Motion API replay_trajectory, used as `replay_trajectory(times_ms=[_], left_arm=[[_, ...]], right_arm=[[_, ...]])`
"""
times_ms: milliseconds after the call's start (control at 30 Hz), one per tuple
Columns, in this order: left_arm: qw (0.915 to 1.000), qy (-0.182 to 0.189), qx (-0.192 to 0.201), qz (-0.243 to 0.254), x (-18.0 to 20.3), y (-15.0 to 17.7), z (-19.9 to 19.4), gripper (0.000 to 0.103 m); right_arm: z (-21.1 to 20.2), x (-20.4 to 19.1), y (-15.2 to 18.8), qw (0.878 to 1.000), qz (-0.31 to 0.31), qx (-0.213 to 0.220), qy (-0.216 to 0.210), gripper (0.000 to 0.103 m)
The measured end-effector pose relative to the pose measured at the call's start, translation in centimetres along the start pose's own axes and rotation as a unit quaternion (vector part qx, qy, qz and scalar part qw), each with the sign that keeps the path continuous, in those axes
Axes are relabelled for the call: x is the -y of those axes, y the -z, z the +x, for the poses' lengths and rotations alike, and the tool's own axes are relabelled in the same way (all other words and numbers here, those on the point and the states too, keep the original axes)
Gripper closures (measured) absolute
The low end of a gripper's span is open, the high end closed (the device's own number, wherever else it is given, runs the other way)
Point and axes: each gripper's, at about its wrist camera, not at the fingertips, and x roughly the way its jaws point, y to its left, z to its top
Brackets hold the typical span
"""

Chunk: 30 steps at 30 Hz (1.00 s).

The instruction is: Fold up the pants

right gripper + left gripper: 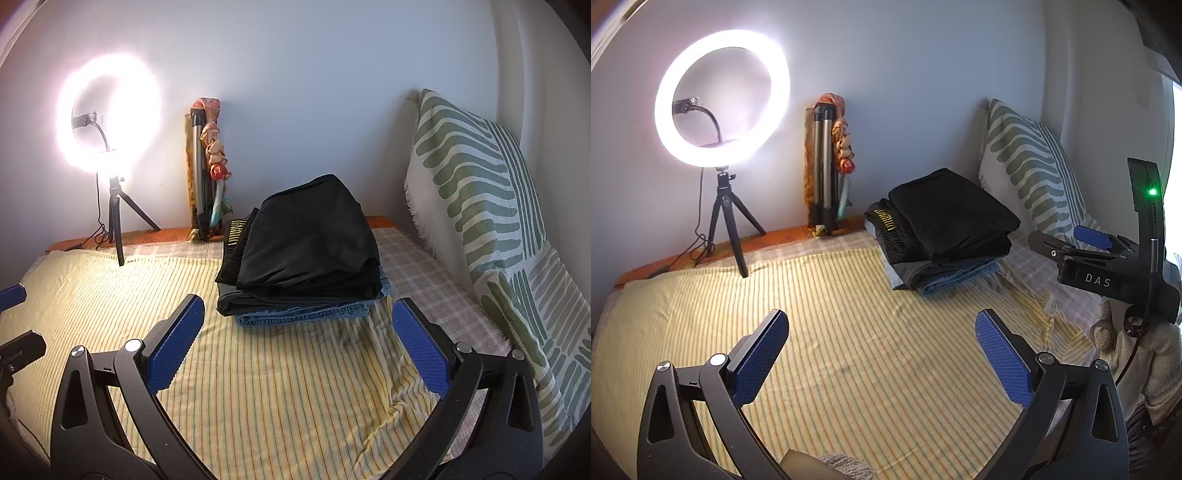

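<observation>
While looking across the bed from both wrists, found a wide yellow striped cotton bedspread (849,314) lying flat, creased only toward its right edge, with no loose garment spread on it. Noted next a large cream pillow with green leaf stripes (476,177) propped up along the right side.

Found the task's thing beside it: a stack of folded pants (303,266) resting on the far right part of the bedspread, near the pillow. Made out a black fabric pair (314,236) on top, a dark pair with yellow print under it, and blue denim jeans (303,315) at the bottom.

Judged the folding mostly or fully finished. Saw every visible pair folded and stacked. Could not rule out more out of view.

Noted a glowing white ring light on a small black tripod (720,96) at far left.

Saw the left gripper (881,321) above bare bedspread, tongs wide apart, holding nothing. Saw the right gripper (299,302) likewise spread and empty, just short of the stack.
</observation>
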Motion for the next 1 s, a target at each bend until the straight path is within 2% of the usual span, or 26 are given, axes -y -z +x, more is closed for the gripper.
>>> replay_trajectory(times_ms=[1000], left_arm=[[0.9999,0.009,-0.005,-0.005,0.01,0.05,-0.05,0.002]], right_arm=[[0.34,-0.45,-0.07,1.000,-0.006,-0.002,-0.007,0.000]])
